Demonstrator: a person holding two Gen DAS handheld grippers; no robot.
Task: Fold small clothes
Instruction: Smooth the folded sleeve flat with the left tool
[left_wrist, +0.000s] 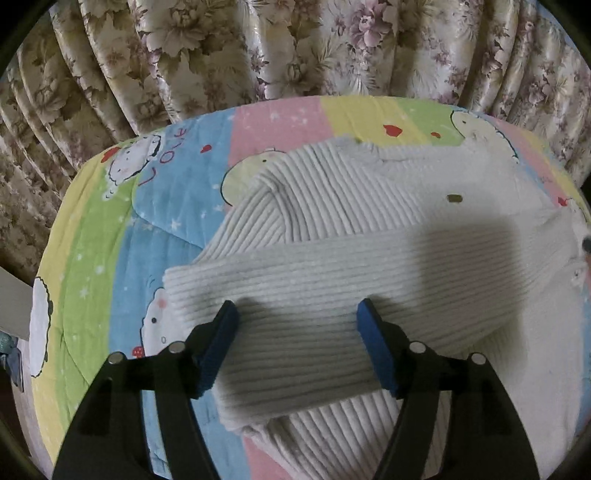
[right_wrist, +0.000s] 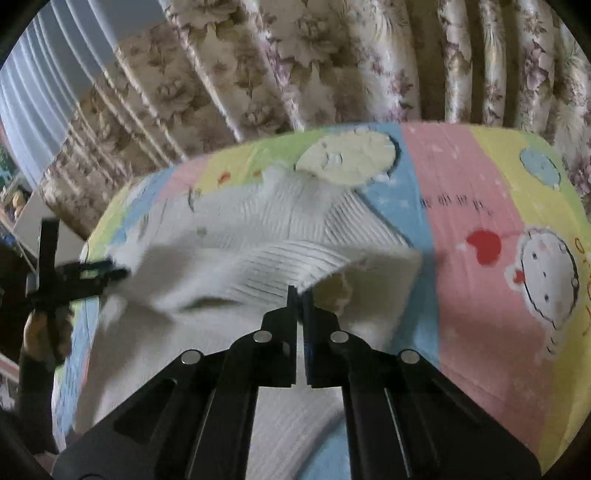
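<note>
A white ribbed sweater (left_wrist: 332, 229) lies on a pastel striped blanket (left_wrist: 92, 258) printed with cartoon sheep, before flowered curtains (left_wrist: 221, 48). One sleeve (left_wrist: 314, 280) is folded across the body. The left gripper (left_wrist: 297, 314) hangs over that sleeve, blue pads (left_wrist: 218, 350) spread wide and released. The right gripper (right_wrist: 300, 291) is clenched on a lifted fold of the sweater (right_wrist: 258, 266). Red letters on the blanket near the left edge read, upside down, roughly "LOVE"; small dark print on the pink stripe (right_wrist: 458, 206) is illegible.
</note>
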